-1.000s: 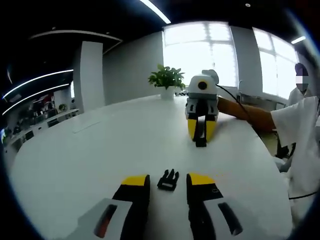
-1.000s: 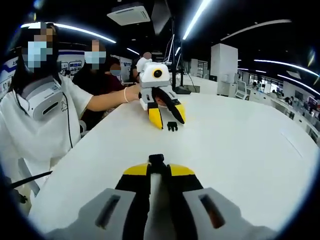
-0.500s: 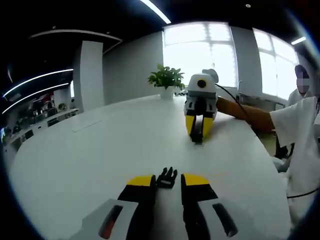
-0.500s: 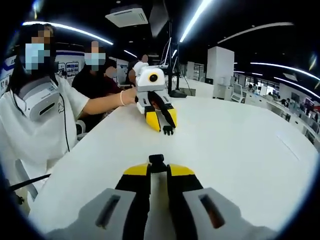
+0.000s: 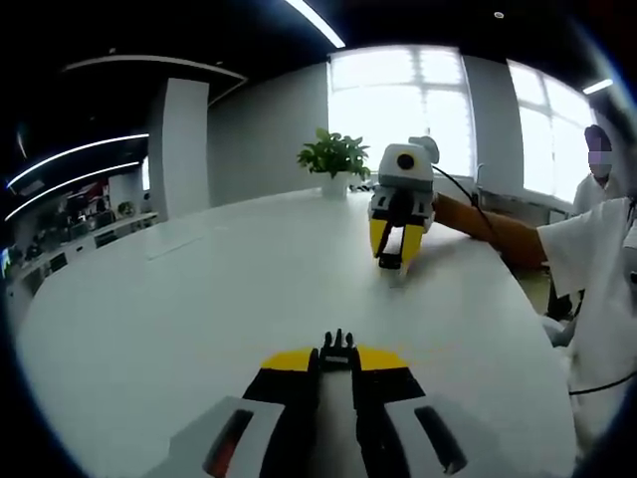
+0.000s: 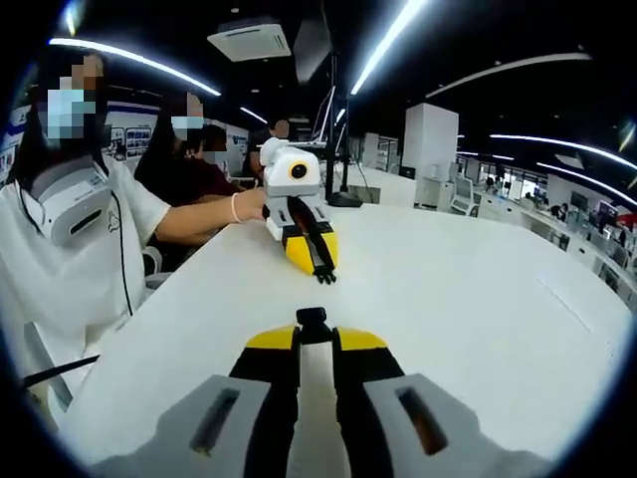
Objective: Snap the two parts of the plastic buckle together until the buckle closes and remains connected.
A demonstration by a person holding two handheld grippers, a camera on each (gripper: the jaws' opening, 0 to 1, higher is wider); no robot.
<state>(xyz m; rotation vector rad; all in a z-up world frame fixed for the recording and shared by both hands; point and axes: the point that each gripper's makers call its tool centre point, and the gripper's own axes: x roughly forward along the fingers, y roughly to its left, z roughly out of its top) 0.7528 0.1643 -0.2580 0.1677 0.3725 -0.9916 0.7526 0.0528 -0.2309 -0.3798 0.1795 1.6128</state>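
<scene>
Left tongs pinch the pronged part, prongs forward; right tongs grip the socket, mostly hidden, over the tabletop.

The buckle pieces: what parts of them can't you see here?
- Left gripper view: pronged buckle piece, its back half hidden between the left tongs.
- Right gripper view: other buckle piece, just its tip pokes past the right tongs.
- Both far views: pieces too small for detail.
</scene>
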